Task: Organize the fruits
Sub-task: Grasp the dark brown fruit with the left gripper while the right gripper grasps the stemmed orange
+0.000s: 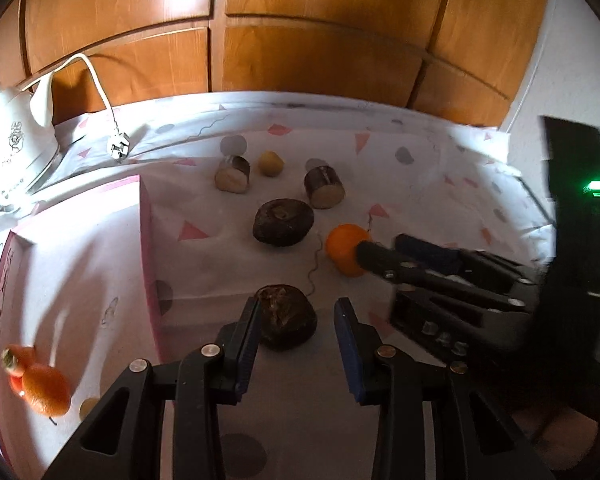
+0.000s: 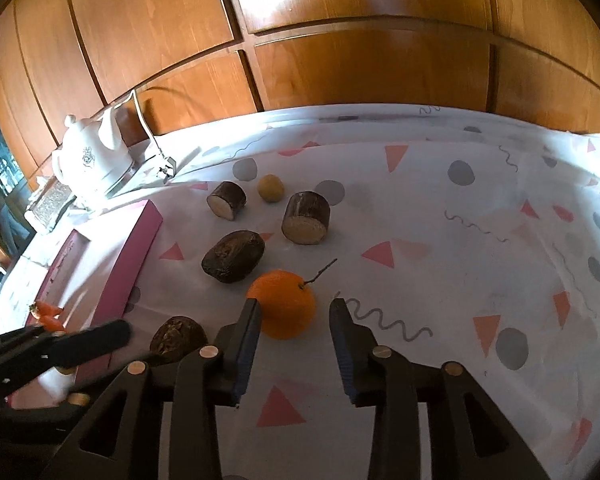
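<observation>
1. Seen only from left wrist: 2 orange fruits (image 1: 44, 394) lying in pink tray (image 1: 146, 248).
2. Right wrist only: orange (image 2: 284, 304), stem aimed upper right.
3. Left gripper (image 1: 298, 320) parted beside dark fruit (image 1: 286, 322); right gripper (image 2: 294, 320) parted, nothing clamped.

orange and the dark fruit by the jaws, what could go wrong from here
1. The orange is round and sits only partly between the right gripper jaws; closing could squirt it away.
2. The left gripper may nudge the dark fruit.
3. Both grippers work close together and could collide.
</observation>
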A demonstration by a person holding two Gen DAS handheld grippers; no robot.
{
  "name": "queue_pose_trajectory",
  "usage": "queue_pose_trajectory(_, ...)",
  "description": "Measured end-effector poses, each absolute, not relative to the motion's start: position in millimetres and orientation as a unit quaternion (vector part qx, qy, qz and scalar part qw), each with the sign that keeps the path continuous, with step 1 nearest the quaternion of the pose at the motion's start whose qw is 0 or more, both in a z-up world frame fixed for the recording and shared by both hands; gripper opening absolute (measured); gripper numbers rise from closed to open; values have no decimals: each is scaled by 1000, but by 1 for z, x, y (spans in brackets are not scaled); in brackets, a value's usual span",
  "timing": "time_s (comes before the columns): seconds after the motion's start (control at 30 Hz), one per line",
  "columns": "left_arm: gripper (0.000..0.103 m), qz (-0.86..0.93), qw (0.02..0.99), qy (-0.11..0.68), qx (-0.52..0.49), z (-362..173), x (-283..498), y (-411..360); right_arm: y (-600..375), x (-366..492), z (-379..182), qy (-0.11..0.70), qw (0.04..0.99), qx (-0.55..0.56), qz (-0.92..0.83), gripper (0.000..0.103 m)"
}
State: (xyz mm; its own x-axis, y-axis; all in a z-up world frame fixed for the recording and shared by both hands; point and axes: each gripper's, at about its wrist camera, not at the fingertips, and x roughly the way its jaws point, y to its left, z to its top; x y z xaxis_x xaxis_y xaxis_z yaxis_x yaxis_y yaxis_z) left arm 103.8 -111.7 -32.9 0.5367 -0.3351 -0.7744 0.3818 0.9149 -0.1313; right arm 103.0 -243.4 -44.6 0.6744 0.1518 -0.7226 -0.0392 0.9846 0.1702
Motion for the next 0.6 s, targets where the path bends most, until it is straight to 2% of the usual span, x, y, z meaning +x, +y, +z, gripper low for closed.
queue_pose_trajectory(0.17,38,-183,872,453,31,-45,117,-120,-256,101,-46,397,911,96,59,38)
queue_pose_trajectory(0.27,44,-168,877,447,53,-47,118,-126,-258,101,-47,396,910,100,65,39)
queue_pose_trajectory(0.3,49,-159,879,445,60,-49,119,-127,-258,102,-47,396,910,103,66,39)
queue_pose_trajectory(0.4,49,-133,867,478,45,-64,130,-122,-258,107,-46,400,907,112,75,39)
queue_pose_trajectory(0.47,47,-126,871,474,40,-62,130,-119,-255,110,-47,401,906,110,83,39)
queue_pose_trajectory(0.53,27,-116,875,469,37,-60,130,-115,-252,115,-50,407,901,114,95,39)
queue_pose_trajectory(0.6,26,-122,876,465,32,-58,129,-112,-248,119,-53,413,898,114,99,49)
